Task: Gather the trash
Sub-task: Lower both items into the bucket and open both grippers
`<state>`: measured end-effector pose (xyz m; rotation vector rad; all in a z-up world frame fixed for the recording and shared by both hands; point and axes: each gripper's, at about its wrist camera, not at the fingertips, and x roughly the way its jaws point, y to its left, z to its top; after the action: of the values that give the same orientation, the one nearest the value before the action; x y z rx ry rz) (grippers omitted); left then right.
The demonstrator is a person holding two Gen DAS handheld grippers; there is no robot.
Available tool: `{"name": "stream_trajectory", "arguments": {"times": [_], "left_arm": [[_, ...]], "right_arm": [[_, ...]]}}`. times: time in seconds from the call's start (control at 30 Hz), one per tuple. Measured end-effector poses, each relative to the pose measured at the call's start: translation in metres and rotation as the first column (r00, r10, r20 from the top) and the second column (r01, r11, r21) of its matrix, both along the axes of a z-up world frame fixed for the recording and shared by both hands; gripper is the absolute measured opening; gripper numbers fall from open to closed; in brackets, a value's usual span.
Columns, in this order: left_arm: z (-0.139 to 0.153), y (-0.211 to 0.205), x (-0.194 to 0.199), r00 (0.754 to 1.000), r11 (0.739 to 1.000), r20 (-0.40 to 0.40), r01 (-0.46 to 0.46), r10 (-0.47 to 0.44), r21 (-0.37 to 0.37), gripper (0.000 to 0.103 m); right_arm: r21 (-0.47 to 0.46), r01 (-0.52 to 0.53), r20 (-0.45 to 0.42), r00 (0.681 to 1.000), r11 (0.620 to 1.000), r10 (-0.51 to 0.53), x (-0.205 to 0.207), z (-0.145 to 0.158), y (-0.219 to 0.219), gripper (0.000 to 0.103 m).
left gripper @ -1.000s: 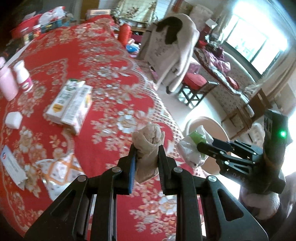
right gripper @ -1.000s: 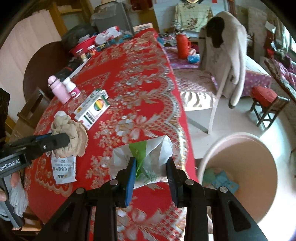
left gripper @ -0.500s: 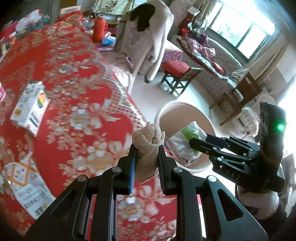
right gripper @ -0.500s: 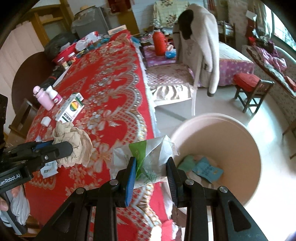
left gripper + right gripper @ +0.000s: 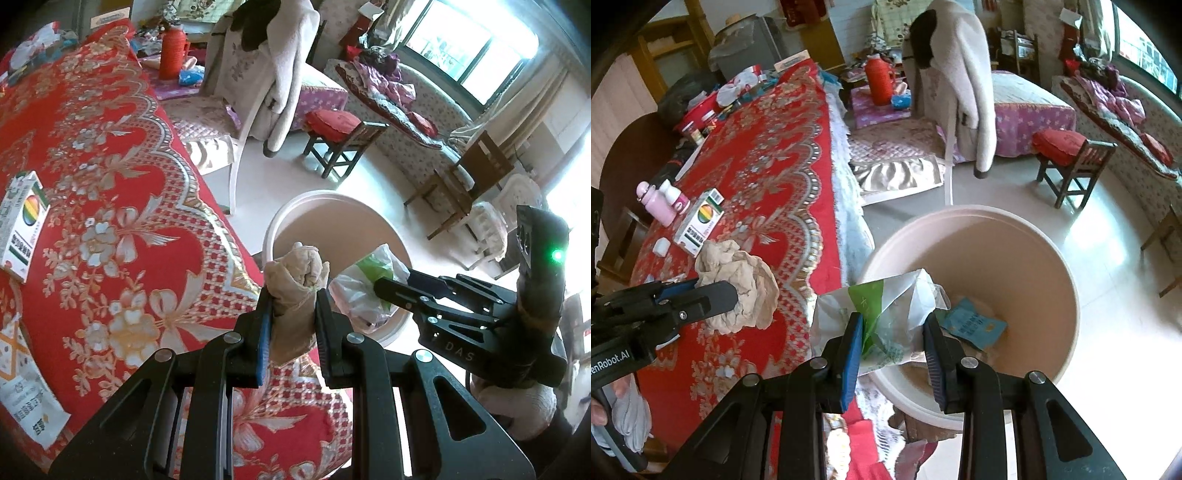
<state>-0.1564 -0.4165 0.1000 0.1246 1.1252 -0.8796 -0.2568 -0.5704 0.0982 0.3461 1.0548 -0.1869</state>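
My left gripper [image 5: 293,314] is shut on a crumpled brown paper wad [image 5: 297,280], held above the table's edge near the bin. It also shows in the right wrist view [image 5: 738,288]. My right gripper [image 5: 892,339] is shut on a white and green plastic bag [image 5: 882,314], held over the near rim of the round beige bin [image 5: 1052,258]. The bag also shows in the left wrist view [image 5: 365,288]. The bin [image 5: 295,210] stands on the floor beside the table and holds a blue packet [image 5: 973,323] and other scraps.
The table has a red floral cloth [image 5: 768,155]. On it lie a rainbow-printed carton [image 5: 700,221], a pink bottle [image 5: 655,205], a white bottle [image 5: 676,197] and an orange-white wrapper [image 5: 22,384]. A chair with a coat [image 5: 956,74] and a red stool [image 5: 1067,155] stand beyond the bin.
Both grippers have moved from over the table toward the bin, each keeping its load. The right gripper with the bag now hangs over the bin's rim.
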Motion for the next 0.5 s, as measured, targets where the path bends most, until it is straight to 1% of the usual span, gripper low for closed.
{"name": "stream_trajectory", "arguments": {"times": [0.5], "left_arm": [[-0.009,-0.023,0.002,1.000,1.000,-0.027,0.005,-0.005,0.001,0.019]], "right_arm": [[-0.002,0.022,-0.020,1.000,1.000,-0.022,-0.006,-0.008,-0.024,0.031]]}}
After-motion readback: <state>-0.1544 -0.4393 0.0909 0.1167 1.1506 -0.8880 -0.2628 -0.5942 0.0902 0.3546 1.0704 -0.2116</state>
